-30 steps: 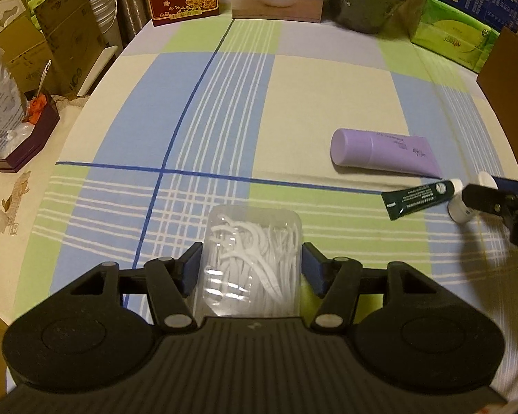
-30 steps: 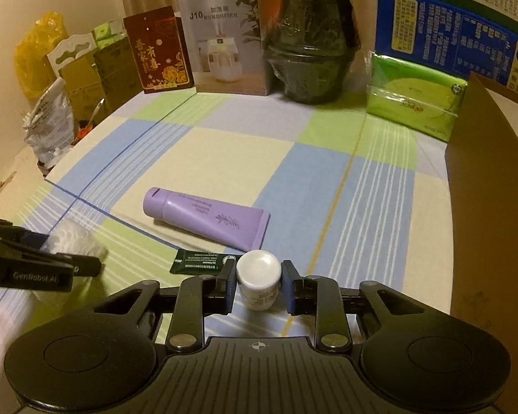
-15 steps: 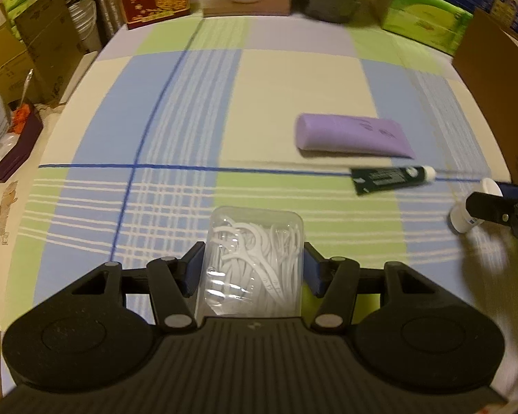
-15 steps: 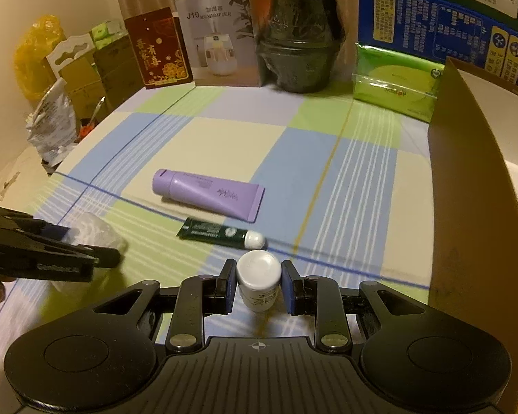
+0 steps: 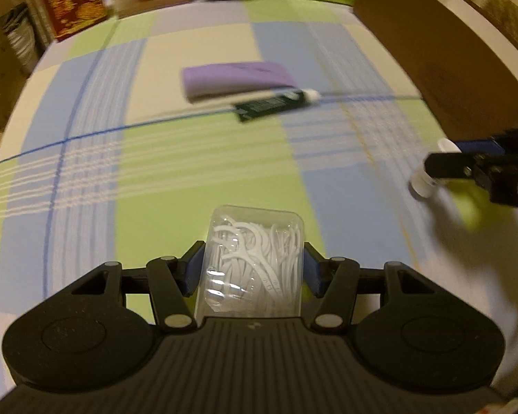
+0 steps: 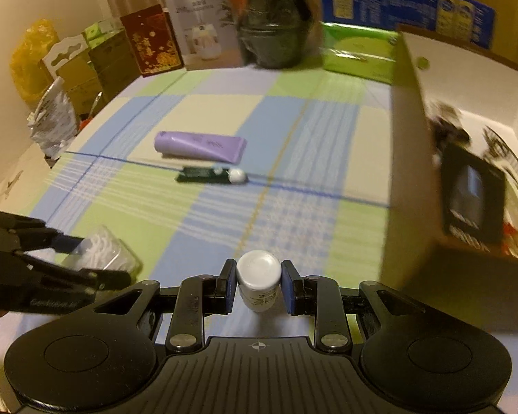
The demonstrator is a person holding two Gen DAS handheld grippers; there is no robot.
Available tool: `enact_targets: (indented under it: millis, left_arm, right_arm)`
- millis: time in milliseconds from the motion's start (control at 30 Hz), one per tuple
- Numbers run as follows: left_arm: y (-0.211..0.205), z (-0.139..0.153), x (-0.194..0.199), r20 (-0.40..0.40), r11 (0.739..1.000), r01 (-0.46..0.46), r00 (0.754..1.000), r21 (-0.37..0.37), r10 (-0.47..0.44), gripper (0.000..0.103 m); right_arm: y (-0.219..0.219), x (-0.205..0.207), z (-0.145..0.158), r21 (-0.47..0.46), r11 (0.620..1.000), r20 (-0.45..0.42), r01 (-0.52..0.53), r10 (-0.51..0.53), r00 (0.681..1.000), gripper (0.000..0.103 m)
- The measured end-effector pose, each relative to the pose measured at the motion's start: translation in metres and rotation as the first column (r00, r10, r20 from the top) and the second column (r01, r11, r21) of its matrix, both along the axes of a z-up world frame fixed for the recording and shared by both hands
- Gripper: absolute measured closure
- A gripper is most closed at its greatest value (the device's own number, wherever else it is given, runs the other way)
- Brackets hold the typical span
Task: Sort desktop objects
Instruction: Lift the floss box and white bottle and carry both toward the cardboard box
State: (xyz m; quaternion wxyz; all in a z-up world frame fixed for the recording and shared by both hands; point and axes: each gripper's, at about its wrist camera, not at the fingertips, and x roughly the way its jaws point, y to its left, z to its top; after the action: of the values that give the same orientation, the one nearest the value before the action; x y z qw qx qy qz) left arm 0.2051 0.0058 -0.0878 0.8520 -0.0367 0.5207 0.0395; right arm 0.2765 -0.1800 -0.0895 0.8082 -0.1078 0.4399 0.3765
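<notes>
My left gripper is shut on a clear plastic box of white floss picks, held above the checked tablecloth. In the right wrist view the same floss box shows at the lower left between the left gripper's fingers. My right gripper is shut on a small white bottle with a round cap; from the left wrist view that bottle appears at the right. A purple tube and a dark green tube with a white cap lie mid-table.
An open brown cardboard box stands at the right, with dark items blurred inside it. Along the back edge are a red box, a white carton, a dark pot and green tissue packs. Bags and cartons crowd the left side.
Both grippers have travelled to the right across the table with their loads, toward the cardboard box. The two tubes have slid leftward in both views. The grips look the same.
</notes>
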Motion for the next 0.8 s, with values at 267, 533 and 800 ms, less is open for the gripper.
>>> enact_targets:
  millis: [267, 533, 800]
  left_arm:
    - [-0.025, 0.001, -0.010, -0.014, 0.997, 0.073, 0.997, -0.012, -0.073, 0.048]
    - [-0.042, -0.001, -0.013, -0.031, 0.990, 0.136, 0.990, 0.024, -0.135, 0.051]
    - [-0.070, 0.009, -0.020, 0.001, 0.983, 0.182, 0.983, -0.007, -0.182, 0.051]
  right_arm:
    - [-0.038, -0.011, 0.006, -0.002, 0.997, -0.011, 0.073, -0.073, 0.997, 0.079]
    - [-0.076, -0.018, 0.014, 0.019, 0.991, -0.015, 0.132, -0.132, 0.991, 0.079]
    - [-0.117, -0.017, 0.025, 0.050, 0.980, -0.019, 0.195, -0.194, 0.981, 0.079]
